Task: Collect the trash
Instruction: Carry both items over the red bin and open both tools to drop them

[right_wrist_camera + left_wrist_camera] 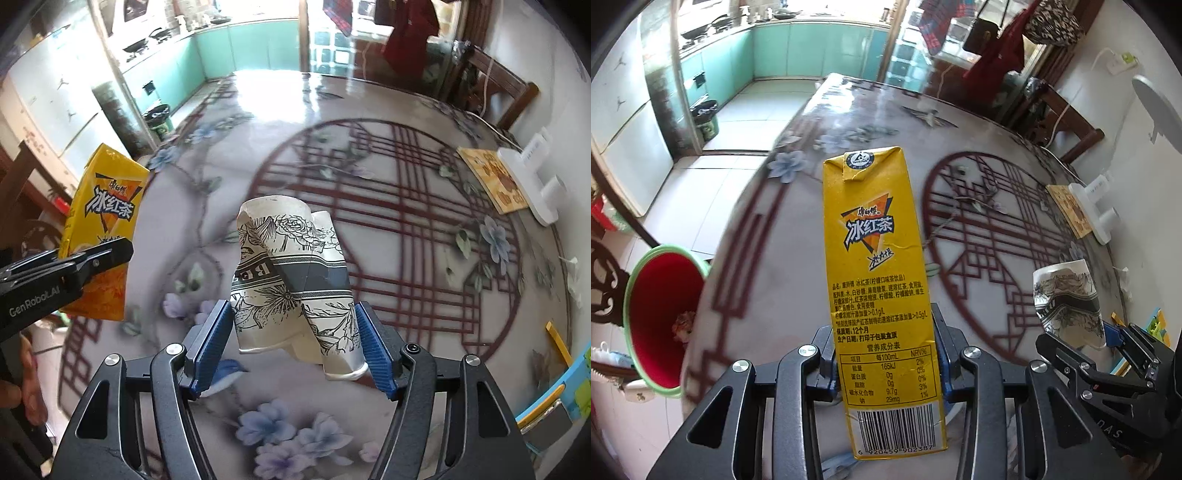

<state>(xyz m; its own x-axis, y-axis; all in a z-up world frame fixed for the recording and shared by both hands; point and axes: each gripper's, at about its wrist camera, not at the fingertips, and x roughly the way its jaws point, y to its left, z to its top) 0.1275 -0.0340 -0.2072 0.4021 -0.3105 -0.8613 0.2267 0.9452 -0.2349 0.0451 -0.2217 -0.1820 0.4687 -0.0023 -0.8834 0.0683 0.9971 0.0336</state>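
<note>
My left gripper (886,354) is shut on a yellow iced-tea carton (879,280), held upright above the patterned table (979,229). The same carton (103,229) shows at the left of the right wrist view, clamped in the left gripper's black fingers (92,262). My right gripper (295,339) is shut on a crumpled paper cup (295,280) with a black-and-white flower print; its blue pads (212,343) press both sides. That cup (1067,302) also appears at the right of the left wrist view, in the right gripper (1108,339). A red bin with a green rim (661,317) stands beside the table at the lower left.
A white power strip (532,181) and a yellow-patterned card (495,177) lie at the table's right edge. A wooden chair (506,92) stands behind the table. A black waste bin (705,118) sits on the kitchen floor. Colourful items (569,387) lie at the table's near right.
</note>
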